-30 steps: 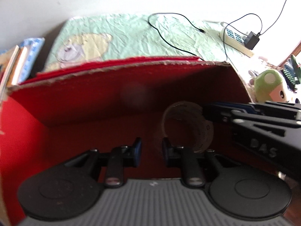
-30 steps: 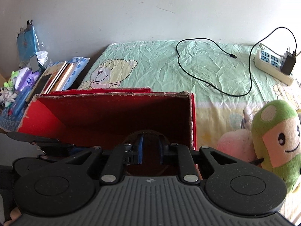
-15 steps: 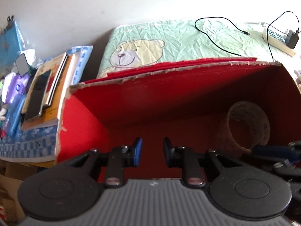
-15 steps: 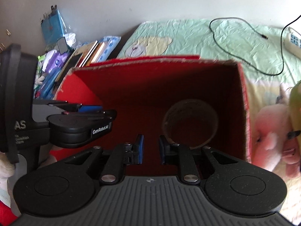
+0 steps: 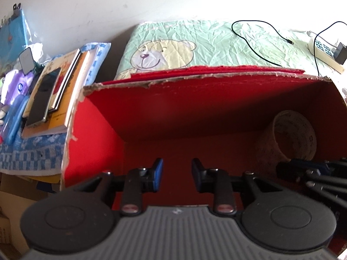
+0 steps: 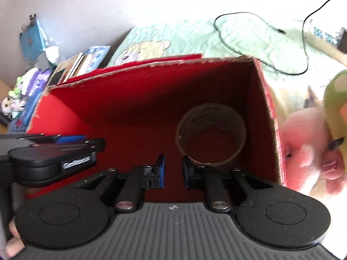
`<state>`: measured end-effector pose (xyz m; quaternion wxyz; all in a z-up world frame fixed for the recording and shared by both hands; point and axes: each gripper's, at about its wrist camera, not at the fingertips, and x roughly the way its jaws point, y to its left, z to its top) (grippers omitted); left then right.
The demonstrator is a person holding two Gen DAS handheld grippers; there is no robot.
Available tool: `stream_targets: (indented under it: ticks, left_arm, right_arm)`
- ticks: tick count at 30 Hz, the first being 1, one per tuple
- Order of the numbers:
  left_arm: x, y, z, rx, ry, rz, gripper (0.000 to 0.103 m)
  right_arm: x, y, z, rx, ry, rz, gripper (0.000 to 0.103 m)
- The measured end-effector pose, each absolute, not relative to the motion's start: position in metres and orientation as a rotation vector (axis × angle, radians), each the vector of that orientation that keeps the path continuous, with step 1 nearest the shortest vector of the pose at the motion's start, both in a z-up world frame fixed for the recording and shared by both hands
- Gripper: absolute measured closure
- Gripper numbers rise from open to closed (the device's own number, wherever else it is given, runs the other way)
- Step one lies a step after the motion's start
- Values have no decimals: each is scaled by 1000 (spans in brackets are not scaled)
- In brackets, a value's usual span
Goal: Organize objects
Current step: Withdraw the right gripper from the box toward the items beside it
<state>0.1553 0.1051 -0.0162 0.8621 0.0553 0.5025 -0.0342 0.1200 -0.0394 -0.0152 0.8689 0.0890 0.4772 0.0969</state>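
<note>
Inside, one red box [image 6: 266, 99] holds one tape roll [image 6: 211, 130] — two plush toys [image 6: 308, 149] beside it.

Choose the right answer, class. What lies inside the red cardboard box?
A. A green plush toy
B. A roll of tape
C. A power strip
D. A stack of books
B: the roll of tape rests on the floor of the red cardboard box, near its right wall; nothing else shows inside.

- Left wrist view looks steeply down, close, into the red box [image 5: 195, 108].
- Right wrist view does likewise; both share the tape roll [image 6: 210, 134] at 2 o'clock.
</note>
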Motion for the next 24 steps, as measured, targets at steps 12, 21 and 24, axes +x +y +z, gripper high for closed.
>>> stream_targets:
  ticks: [12,21,24]
  left_arm:
    - [155,105,-18,128,1043,-57,71]
    - [146,102,-11,160,979,7,58]
    - [137,99,-7,178,954,27,45]
  right_arm:
    - [114,-43,-17,213,976,213,83]
    - [96,-53,-8,224,933,236,79]
    - [90,-57,-6,243,918,248,78]
